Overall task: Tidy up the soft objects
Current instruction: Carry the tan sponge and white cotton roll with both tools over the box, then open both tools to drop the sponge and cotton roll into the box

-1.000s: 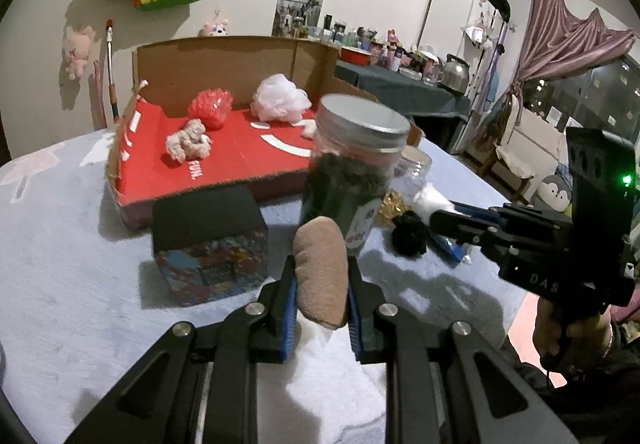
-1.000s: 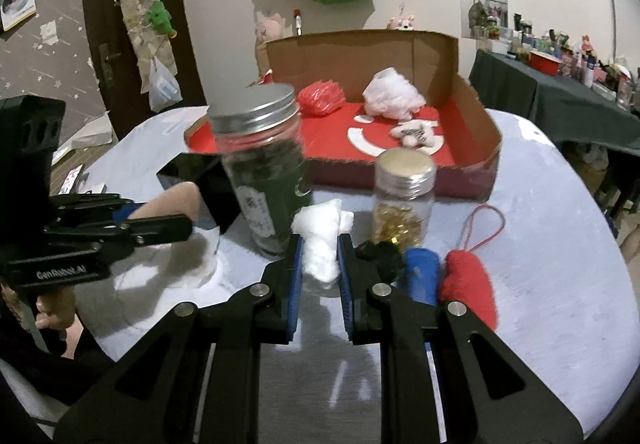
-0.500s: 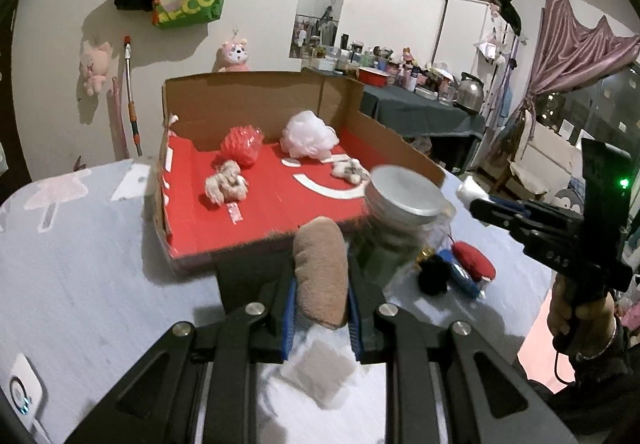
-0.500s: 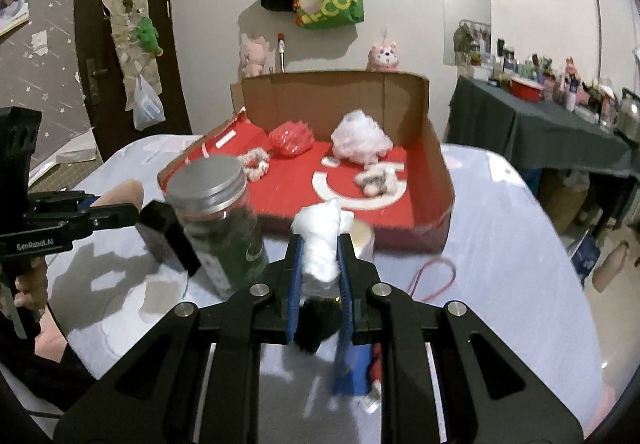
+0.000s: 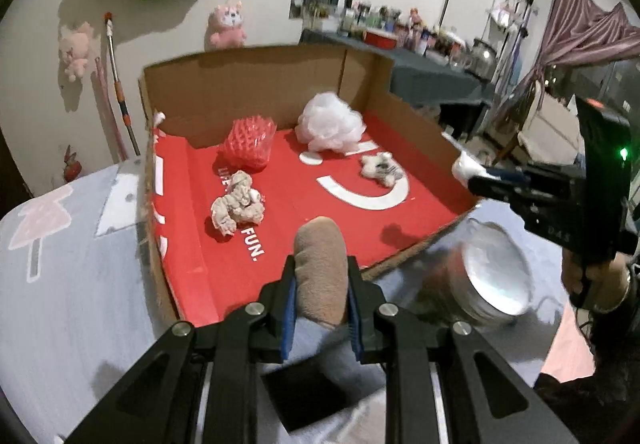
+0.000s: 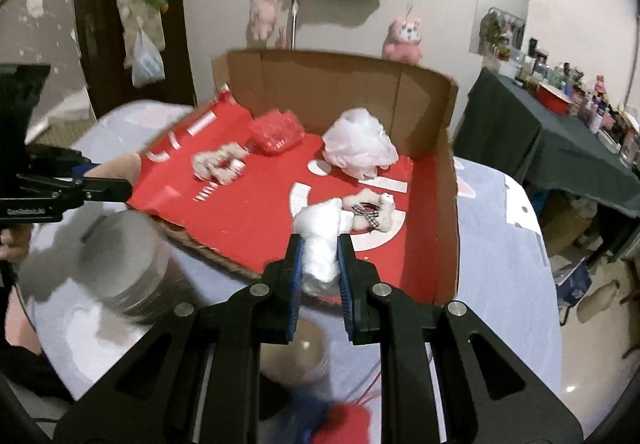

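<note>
Pale cloth covers the table [image 5: 60, 284] under both my tongs, and ahead of them lies the open cardboard box [image 5: 256, 83] with its red floor, holding a white puff [image 5: 330, 121], a red mesh ball [image 5: 248, 141], a beige scrunchie [image 5: 238, 207] and a small plush [image 5: 380, 167]. Beside the box's near edge stands a metal-lidded jar [image 5: 494, 276], between the two tongs. My left tongs [image 5: 320, 308] pinch a tan pad [image 5: 320, 272] at the box's near edge, while my right tongs [image 6: 320, 280] pinch a white cotton wad [image 6: 320, 244] over its front right part.
</note>
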A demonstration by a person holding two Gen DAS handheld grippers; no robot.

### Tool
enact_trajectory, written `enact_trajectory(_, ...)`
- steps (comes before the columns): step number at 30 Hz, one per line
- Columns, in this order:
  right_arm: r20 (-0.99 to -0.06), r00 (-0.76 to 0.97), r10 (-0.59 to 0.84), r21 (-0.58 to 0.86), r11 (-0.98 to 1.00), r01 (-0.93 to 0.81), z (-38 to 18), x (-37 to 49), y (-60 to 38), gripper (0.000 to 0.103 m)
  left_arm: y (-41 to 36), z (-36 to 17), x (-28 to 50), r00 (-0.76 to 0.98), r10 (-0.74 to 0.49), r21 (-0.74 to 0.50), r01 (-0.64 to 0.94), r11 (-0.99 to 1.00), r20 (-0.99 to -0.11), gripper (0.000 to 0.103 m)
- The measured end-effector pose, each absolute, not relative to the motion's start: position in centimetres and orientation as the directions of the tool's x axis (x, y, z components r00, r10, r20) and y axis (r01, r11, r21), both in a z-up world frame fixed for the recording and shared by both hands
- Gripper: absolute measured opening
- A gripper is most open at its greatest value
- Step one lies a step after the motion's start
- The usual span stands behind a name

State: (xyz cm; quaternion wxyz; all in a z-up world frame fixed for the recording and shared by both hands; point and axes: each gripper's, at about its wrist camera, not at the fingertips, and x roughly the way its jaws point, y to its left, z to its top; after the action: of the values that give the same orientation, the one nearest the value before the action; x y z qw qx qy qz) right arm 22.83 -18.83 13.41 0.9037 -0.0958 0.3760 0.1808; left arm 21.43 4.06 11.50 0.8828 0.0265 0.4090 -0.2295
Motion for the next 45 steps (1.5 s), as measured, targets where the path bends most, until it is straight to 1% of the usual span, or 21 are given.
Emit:
enact_trajectory(2, -0.754, 0.606, 0.252, -0.026, 0.911, -0.412, 12.5, 24.6, -18.7, 0.016, 3.7, 10.6, 22.8, 0.528, -0.367, -0.132, 0.429, 0.893, -0.766, 0.022)
enact_trajectory(5, -0.813, 0.544, 0.210, -0.042, 0.910, -0.413, 11.0, 27.1, -18.2, 0.016, 3.5, 9.4, 24.4, 0.504, -0.343, -0.121, 0.421, 0.899, -0.793, 0.022)
enact_trajectory(10, -0.876, 0.461, 0.145, -0.074, 0.903, -0.424, 8.9, 29.5, -17.3, 0.016, 3.2, 8.3, 26.4, 0.477, -0.309, -0.094, 0.422, 0.902, -0.823, 0.023)
enact_trajectory(13, -0.894, 0.435, 0.110, -0.094, 0.902, -0.421, 8.1, 30.4, -17.2, 0.016, 2.9, 7.7, 27.3, 0.456, -0.286, -0.080, 0.420, 0.904, -0.843, 0.023)
enact_trajectory(17, -0.911, 0.404, 0.082, -0.110, 0.895, -0.431, 7.4, 30.8, -17.1, 0.016, 2.8, 6.9, 27.8, 0.427, -0.274, -0.077, 0.425, 0.902, -0.862, 0.025)
enact_trajectory(23, -0.923, 0.378, 0.067, -0.114, 0.893, -0.436, 6.8, 31.3, -17.0, 0.016, 2.8, 5.7, 28.9, 0.396, -0.237, -0.055, 0.421, 0.906, -0.887, 0.026)
enact_trajectory(26, -0.923, 0.379, 0.064, -0.117, 0.893, -0.436, 6.7, 31.2, -17.0, 0.016, 3.0, 5.3, 29.2, 0.393, -0.222, -0.043, 0.416, 0.909, -0.892, 0.028)
enact_trajectory(32, -0.925, 0.378, 0.051, -0.132, 0.887, -0.443, 6.3, 31.3, -16.9, 0.017, 3.2, 5.1, 29.5, 0.393, -0.216, -0.045, 0.401, 0.915, -0.894, 0.029)
enact_trajectory(38, -0.932, 0.357, 0.058, -0.111, 0.894, -0.435, 5.8, 31.5, -17.0, 0.017, 3.0, 5.1, 29.7, 0.386, -0.209, -0.039, 0.404, 0.914, -0.899, 0.030)
enact_trajectory(39, -0.933, 0.356, 0.057, -0.110, 0.895, -0.432, 5.7, 31.6, -17.1, 0.017, 3.1, 5.2, 29.7, 0.385, -0.210, -0.040, 0.404, 0.914, -0.899, 0.030)
enact_trajectory(41, -0.935, 0.350, 0.056, -0.104, 0.900, -0.423, 5.8, 31.9, -17.5, 0.018, 3.1, 5.1, 29.8, 0.383, -0.217, -0.048, 0.404, 0.914, -0.898, 0.035)
enact_trajectory(45, -0.939, 0.341, 0.053, -0.101, 0.903, -0.417, 5.7, 32.2, -17.8, 0.018, 3.1, 5.2, 29.9, 0.384, -0.216, -0.048, 0.402, 0.915, -0.898, 0.038)
